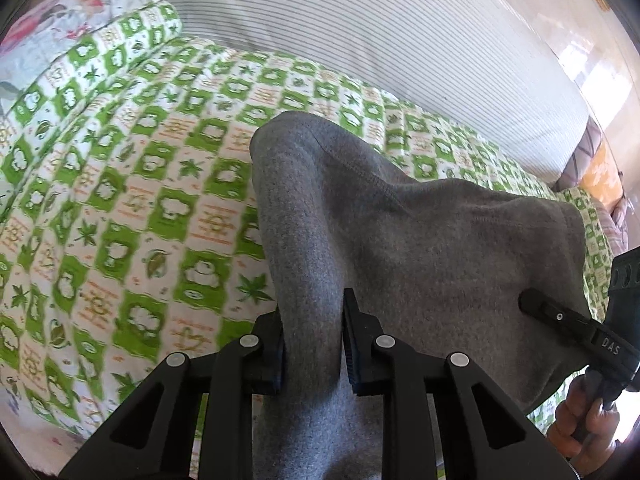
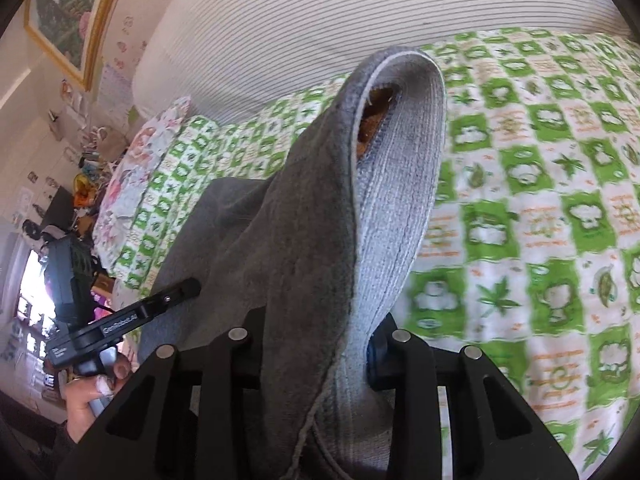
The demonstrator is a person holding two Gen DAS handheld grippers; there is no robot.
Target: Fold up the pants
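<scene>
The grey fleece pants point(image 1: 400, 232) hang lifted above the bed. In the left wrist view my left gripper point(image 1: 314, 350) is shut on a bunched fold of them, with its pads pressing in from both sides. A black finger point(image 1: 552, 314) of the right gripper reaches into the cloth at the right edge, with a hand point(image 1: 580, 424) below it. In the right wrist view my right gripper point(image 2: 320, 356) is shut on the pants point(image 2: 304, 240) at the ribbed waistband point(image 2: 400, 200), which loops up and shows its open inside. The left gripper's finger point(image 2: 160, 300) touches the cloth at the left.
A green-and-white patterned bedspread point(image 1: 120, 200) covers the bed beneath the pants. A long striped white bolster point(image 1: 400, 40) lies along the far side, and a floral pillow point(image 2: 140, 168) lies at one end. A framed picture point(image 2: 68, 12) and cluttered shelves point(image 2: 84, 184) line the wall.
</scene>
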